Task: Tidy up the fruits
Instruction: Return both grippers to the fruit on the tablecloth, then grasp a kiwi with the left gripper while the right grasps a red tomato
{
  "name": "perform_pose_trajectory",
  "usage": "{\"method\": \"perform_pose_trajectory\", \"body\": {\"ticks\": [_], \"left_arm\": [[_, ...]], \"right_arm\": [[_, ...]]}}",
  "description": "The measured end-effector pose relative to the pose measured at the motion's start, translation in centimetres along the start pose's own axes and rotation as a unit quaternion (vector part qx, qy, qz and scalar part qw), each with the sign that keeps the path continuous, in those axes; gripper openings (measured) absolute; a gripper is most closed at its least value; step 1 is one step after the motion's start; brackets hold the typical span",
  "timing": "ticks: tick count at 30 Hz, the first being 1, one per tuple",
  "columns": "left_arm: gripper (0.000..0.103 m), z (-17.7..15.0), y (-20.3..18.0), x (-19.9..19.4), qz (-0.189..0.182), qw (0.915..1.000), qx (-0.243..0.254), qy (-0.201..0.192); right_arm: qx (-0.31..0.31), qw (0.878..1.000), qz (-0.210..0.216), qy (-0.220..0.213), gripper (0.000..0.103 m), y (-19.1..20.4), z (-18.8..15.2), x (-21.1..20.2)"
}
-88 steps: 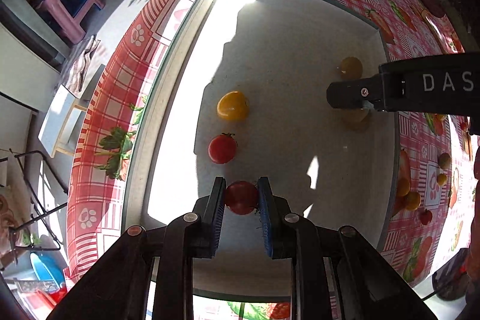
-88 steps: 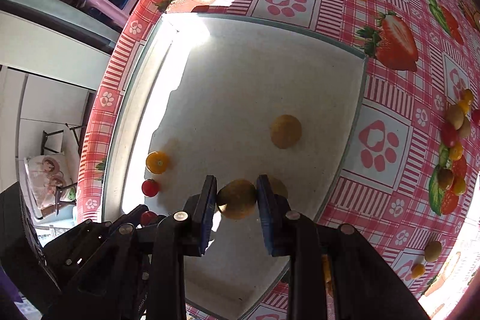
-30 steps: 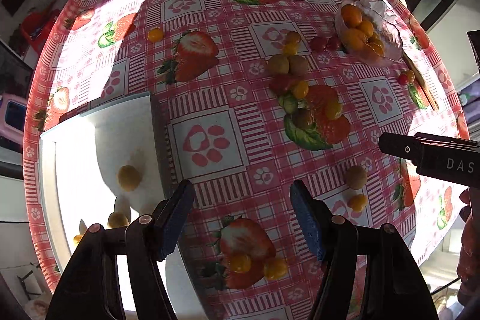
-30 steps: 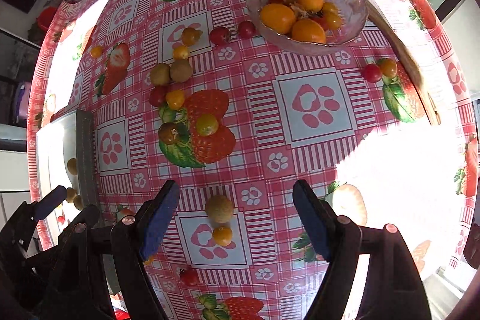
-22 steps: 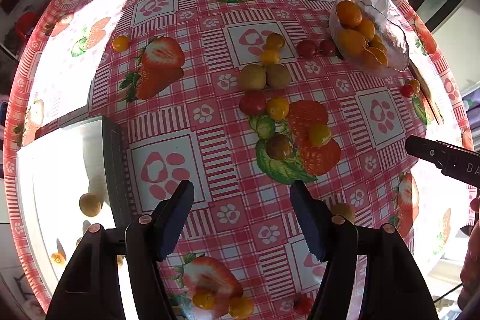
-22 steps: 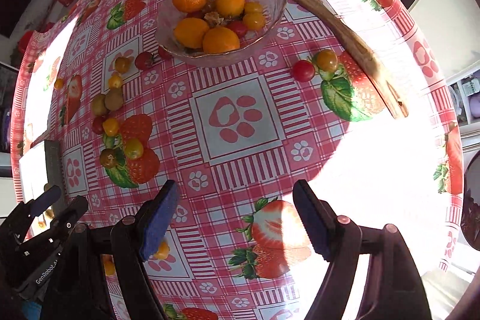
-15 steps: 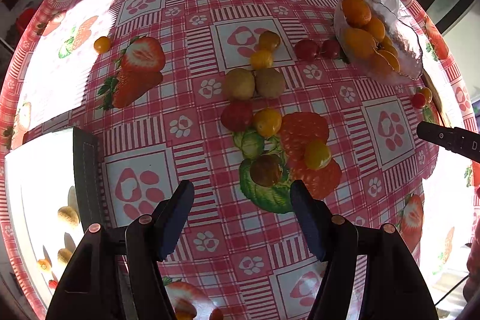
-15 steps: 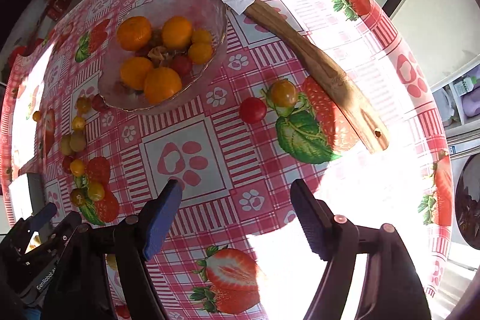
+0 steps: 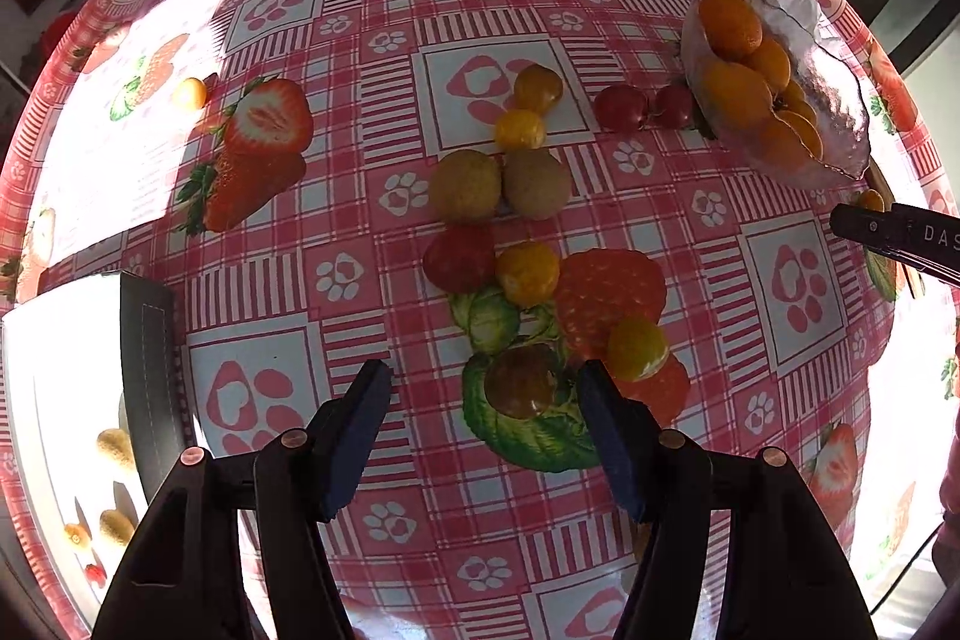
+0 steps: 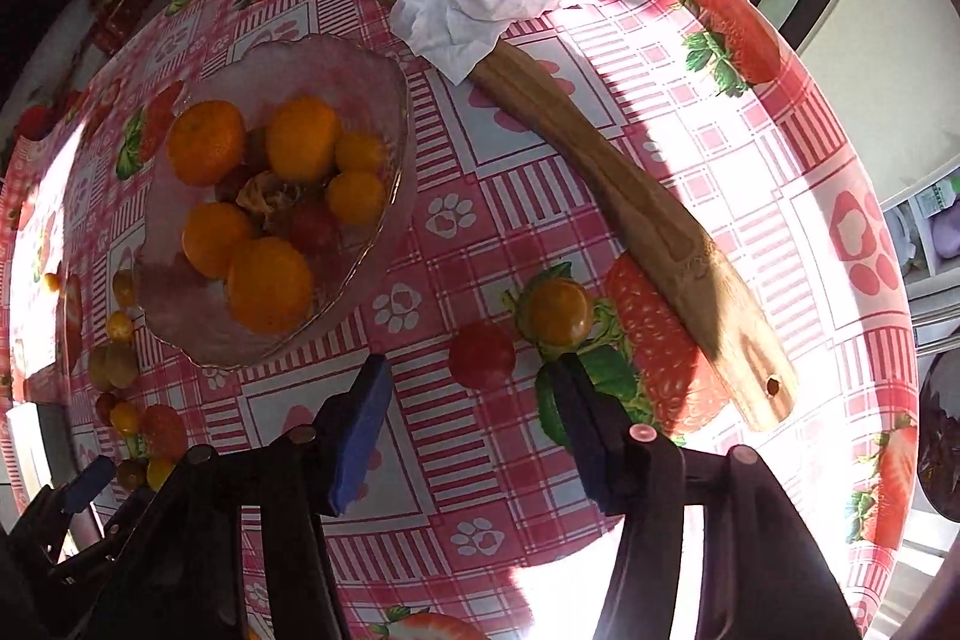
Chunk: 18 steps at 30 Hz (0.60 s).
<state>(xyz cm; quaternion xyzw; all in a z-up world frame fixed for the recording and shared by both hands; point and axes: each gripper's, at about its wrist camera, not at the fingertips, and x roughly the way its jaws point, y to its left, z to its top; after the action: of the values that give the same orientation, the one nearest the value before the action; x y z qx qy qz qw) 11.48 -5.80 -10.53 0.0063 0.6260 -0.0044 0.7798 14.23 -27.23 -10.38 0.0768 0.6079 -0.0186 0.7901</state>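
Left gripper (image 9: 483, 388) hangs over the tabletop (image 9: 372, 196), its fingers apart and closing around a dark brownish tomato (image 9: 521, 381) low in the frame, not touching it. Right gripper (image 10: 474, 382) has fingers apart and closing, with a red tomato (image 10: 482, 355) just above their tips. The glass bowl (image 10: 384, 220) of oranges sits at upper left of the right wrist view.
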Motion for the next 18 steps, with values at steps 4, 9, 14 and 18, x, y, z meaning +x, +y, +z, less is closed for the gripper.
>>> {"method": "perform_pose_trajectory", "body": {"ticks": [4, 9, 14, 18], "left_arm": [[0.041, 0.3, -0.5, -0.4, -0.001, 1.0000, 0.006, -0.005], [0.023, 0.5, -0.9, -0.7, -0.017, 0.9998, 0.013, -0.004], [0.023, 0.0, -0.1, -1.9, -0.040, 0.9992, 0.000, -0.005], [0.023, -0.8, 0.8, -3.3, -0.045, 0.9989, -0.006, -0.010]], "right_arm": [[-0.006, 1.000, -0.008, -0.003, 0.028, 0.1, 0.6, 0.2], [0.004, 1.000, 0.014, 0.001, 0.024, -0.7, 0.5, -0.1], [0.005, 0.999, 0.032, 0.004, 0.024, -0.6, -0.9, -1.0], [0.006, 0.999, 0.044, 0.011, 0.023, -0.3, -2.8, -2.1]]}}
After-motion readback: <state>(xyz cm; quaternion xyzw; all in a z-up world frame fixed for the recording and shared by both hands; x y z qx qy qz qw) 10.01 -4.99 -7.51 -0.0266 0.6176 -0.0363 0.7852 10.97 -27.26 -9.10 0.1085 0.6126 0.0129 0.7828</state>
